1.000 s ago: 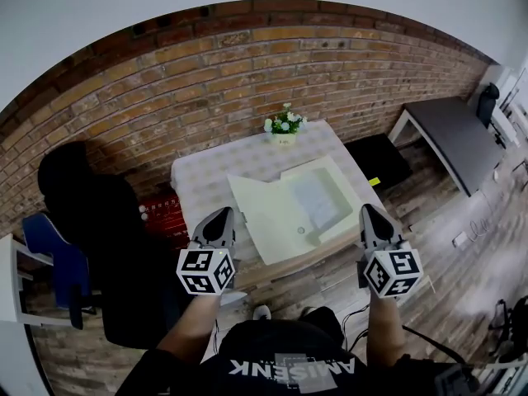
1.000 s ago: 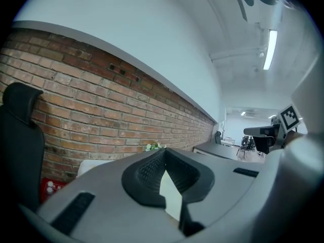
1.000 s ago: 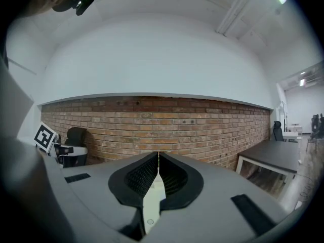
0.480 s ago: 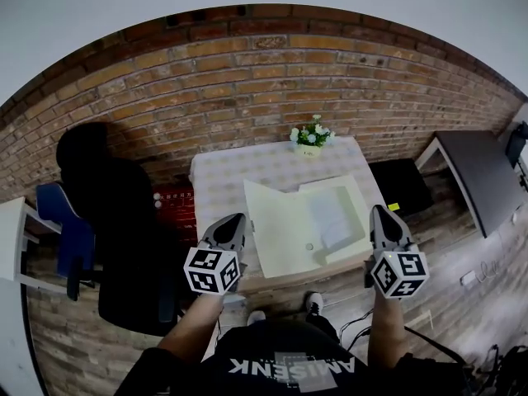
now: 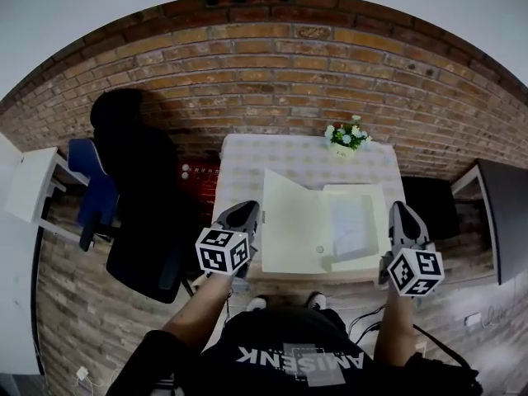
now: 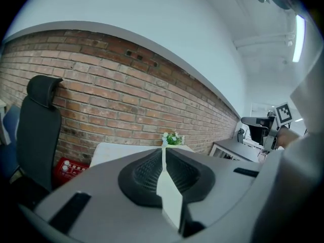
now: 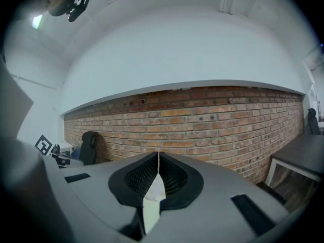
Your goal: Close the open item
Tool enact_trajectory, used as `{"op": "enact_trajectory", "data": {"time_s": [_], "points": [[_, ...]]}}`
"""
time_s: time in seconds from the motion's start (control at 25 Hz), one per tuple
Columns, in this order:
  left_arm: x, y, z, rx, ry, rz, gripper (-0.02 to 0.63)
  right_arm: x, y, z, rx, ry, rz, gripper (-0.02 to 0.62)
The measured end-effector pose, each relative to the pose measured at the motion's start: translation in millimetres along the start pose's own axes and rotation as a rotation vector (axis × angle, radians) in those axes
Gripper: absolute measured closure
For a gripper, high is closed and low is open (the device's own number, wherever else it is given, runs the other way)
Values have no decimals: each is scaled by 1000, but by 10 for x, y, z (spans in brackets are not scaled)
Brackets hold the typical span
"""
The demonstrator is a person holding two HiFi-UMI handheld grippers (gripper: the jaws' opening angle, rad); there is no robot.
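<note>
The person wears a black T-shirt (image 5: 289,345) with short sleeves; white lettering (image 5: 295,359) runs across it, upside down at the bottom centre of the head view. Two pale shoes (image 5: 257,304) peek out just above the shirt.

The left tool (image 5: 245,208), left of centre, and the right tool (image 5: 399,209), at the right, share one build: a smooth grey shell tapering to a narrow tip. Each carries a white cube at its rear, the left cube (image 5: 223,251) and the right cube (image 5: 416,271), printed with black square markers. In the gripper views, black ribbed pads (image 6: 147,173) sit in a dark rounded recess in the grey shell.
</note>
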State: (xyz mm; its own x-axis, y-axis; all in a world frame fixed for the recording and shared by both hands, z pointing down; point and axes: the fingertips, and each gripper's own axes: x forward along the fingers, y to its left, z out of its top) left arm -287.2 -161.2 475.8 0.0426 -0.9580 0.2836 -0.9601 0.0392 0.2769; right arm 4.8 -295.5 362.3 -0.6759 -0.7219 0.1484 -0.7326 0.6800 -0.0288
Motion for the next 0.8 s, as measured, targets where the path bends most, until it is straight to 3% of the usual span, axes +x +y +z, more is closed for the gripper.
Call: {"op": "enact_trajectory", "data": {"time_s": [0.24,0.4,0.8], "points": [[87,73,-253,-49,58,88,589,228,-123,-61,2,20,90,552],[183,89,-515,-112,127,113,523,330,-201,-131,13,31,141,552],[330,229,-843,-184,212,177,508,337,-350,-295,25,54,175,552]]}}
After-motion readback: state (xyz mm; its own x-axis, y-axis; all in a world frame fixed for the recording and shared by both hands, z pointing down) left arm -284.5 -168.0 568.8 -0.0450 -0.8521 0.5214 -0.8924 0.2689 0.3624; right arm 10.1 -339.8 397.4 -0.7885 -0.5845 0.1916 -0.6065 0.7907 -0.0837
